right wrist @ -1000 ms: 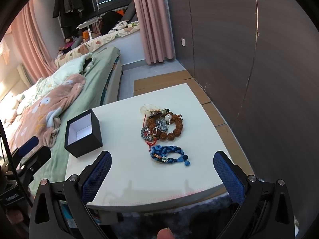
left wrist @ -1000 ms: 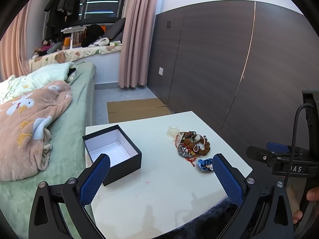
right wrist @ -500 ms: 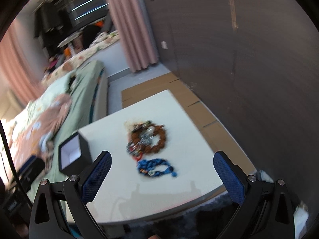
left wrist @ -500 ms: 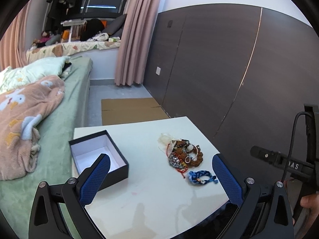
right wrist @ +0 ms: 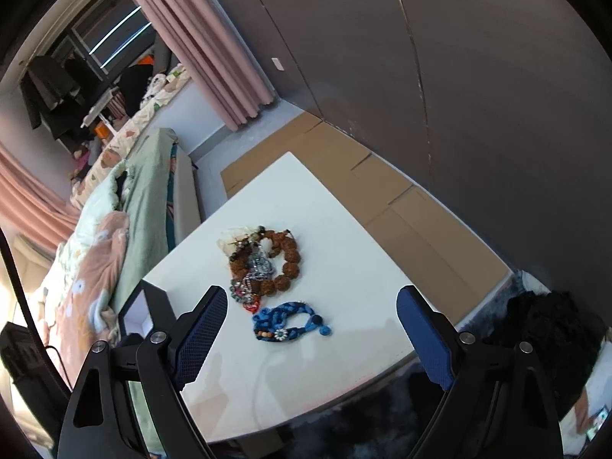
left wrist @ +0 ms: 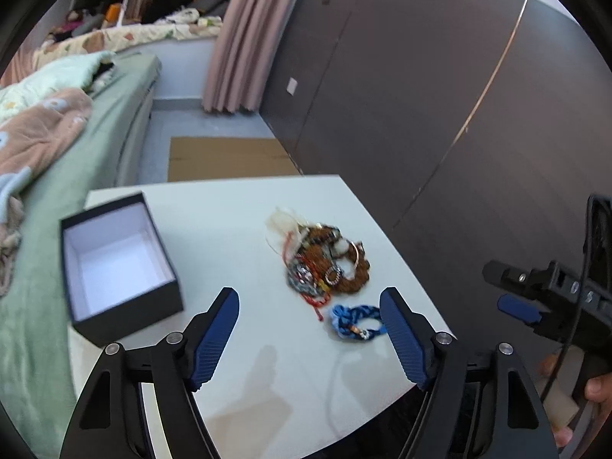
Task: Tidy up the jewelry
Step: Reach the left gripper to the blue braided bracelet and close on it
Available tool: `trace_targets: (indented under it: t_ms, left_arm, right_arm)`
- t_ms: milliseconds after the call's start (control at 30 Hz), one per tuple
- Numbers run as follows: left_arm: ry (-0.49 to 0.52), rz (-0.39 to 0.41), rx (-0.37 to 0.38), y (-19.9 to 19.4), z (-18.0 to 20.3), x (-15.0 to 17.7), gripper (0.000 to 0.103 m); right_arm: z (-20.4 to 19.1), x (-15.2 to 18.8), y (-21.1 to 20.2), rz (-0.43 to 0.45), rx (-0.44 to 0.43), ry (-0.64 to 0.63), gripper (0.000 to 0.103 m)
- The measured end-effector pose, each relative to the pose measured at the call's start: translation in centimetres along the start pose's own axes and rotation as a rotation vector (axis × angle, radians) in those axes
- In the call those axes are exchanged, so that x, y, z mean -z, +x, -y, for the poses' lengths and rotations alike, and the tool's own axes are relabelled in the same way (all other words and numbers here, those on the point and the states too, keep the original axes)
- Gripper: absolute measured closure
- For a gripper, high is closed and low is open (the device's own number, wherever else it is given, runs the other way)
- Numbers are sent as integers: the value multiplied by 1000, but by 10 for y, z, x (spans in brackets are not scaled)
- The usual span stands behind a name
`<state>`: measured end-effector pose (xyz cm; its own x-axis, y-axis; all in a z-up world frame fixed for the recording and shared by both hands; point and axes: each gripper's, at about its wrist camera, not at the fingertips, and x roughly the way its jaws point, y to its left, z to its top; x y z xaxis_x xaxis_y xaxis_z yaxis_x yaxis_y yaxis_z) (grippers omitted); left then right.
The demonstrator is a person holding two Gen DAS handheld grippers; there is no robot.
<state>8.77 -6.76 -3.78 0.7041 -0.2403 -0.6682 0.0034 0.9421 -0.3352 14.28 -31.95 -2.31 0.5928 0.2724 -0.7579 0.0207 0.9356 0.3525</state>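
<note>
The left gripper [left wrist: 309, 321] and the right gripper [right wrist: 311, 325] were both held open with nothing between the pads, their jaws having just been narrowing. Just beyond them, at lower centre of both views, the blue braided bracelet [right wrist: 285, 320] was seen lying alone on the white table [right wrist: 344, 237], beside the tangled jewelry pile [right wrist: 264, 264]. The black box [left wrist: 114, 264] stood open at the left. The bracelet was judged light, soft and limp, best pinched across its braid; the pile seemed likely to snag.
</note>
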Motion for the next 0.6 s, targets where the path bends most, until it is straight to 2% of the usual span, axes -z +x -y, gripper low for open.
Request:
trace_targets:
  t_ms: [100, 167, 300, 600]
  left_arm:
    - [8, -36, 5, 17, 7, 5, 27]
    - [14, -61, 4, 27, 10, 9, 28]
    - [31, -123, 11, 47, 19, 16, 32]
    - [24, -186, -5, 83, 27, 23, 35]
  right_arm:
    - [8, -2, 5, -3, -15, 22, 11]
    - [16, -1, 15, -37, 4, 42, 11]
    - [33, -4, 26, -97, -74, 120, 12]
    - [44, -9, 36, -120, -87, 162, 12]
